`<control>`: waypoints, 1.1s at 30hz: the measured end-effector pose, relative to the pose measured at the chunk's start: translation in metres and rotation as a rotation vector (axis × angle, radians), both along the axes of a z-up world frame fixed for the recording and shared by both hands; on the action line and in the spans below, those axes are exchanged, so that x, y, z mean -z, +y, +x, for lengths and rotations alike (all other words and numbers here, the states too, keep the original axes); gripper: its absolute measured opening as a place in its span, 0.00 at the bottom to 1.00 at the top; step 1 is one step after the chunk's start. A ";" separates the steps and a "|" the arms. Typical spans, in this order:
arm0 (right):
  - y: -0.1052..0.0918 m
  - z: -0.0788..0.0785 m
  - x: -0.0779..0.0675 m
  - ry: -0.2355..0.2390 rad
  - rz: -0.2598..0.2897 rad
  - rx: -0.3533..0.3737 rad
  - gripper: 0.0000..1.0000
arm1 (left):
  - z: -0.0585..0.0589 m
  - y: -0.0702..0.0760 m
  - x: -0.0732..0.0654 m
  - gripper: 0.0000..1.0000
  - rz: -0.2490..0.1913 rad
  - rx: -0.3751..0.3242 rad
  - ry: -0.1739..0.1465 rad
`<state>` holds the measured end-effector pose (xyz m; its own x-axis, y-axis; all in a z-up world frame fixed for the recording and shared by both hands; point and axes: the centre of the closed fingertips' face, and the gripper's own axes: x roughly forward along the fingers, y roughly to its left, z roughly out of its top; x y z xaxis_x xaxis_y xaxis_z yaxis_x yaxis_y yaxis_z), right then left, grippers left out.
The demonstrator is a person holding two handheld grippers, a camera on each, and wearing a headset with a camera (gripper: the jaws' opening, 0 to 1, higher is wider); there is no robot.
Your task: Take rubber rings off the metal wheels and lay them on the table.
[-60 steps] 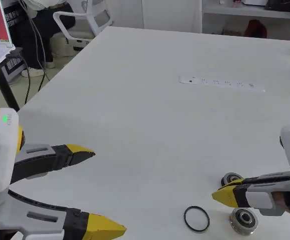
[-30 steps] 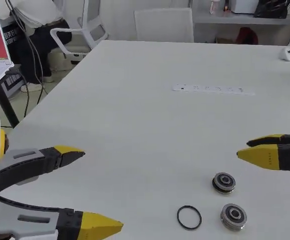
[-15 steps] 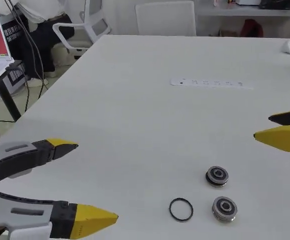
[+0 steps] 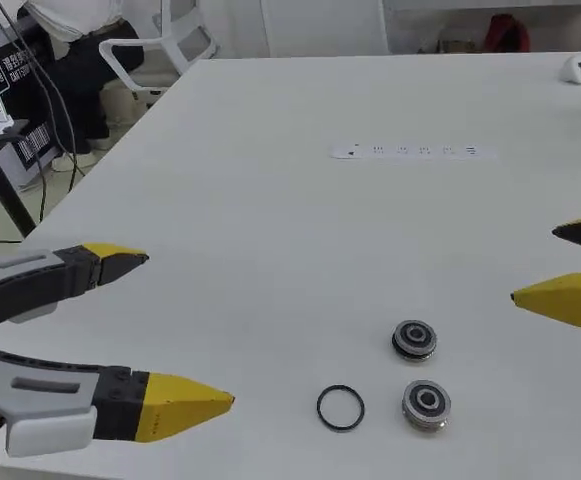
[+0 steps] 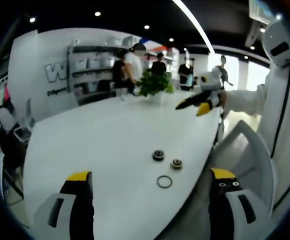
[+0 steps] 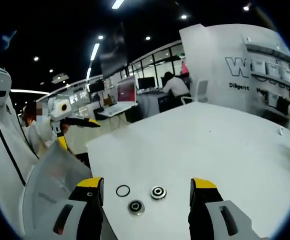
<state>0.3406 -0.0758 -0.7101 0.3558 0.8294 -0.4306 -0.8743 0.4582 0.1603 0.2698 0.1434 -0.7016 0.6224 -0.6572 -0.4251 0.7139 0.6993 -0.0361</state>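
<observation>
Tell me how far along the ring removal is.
Done: one rubber ring lies loose on the table, beside a near wheel that looks bare. In hand: nothing; left gripper and right gripper both hover open, empty. Left: the far wheel has a dark rim, apparently its ring.

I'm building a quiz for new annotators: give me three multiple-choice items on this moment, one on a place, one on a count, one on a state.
1. Where is the loose rubber ring? A. Round a wheel. B. Flat on the table beside the nearer wheel. C. Between the left jaws.
2. How many metal wheels are on the table? A. One. B. Four. C. Two.
3. How are the left gripper and right gripper? A. Both open, empty. B. Both shut. C. Right shut on the ring.
Key: B, it lies bare on the tabletop; C, nearer wheel plus farther wheel; A, wide gaps between both pairs of jaws.
</observation>
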 end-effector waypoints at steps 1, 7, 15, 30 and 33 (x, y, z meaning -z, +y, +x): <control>-0.001 -0.001 0.002 0.002 -0.006 -0.007 0.69 | 0.002 -0.002 -0.002 0.99 0.001 -0.001 -0.004; -0.010 -0.003 0.018 0.006 -0.044 -0.026 0.72 | 0.009 -0.015 -0.004 1.00 0.006 0.022 -0.004; -0.022 -0.005 0.037 0.034 -0.066 -0.035 0.73 | 0.021 -0.038 -0.011 1.00 0.025 0.082 -0.015; -0.031 -0.009 0.072 0.082 -0.066 -0.069 0.72 | 0.048 -0.095 -0.016 1.00 0.064 0.216 -0.033; -0.031 -0.008 0.077 0.080 -0.064 -0.074 0.71 | 0.054 -0.108 -0.013 1.00 0.072 0.241 -0.038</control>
<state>0.3329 -0.1067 -0.7870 0.2571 0.8219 -0.5083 -0.8916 0.4046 0.2033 0.3237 0.0358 -0.6885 0.4676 -0.7578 -0.4551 0.8603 0.5084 0.0375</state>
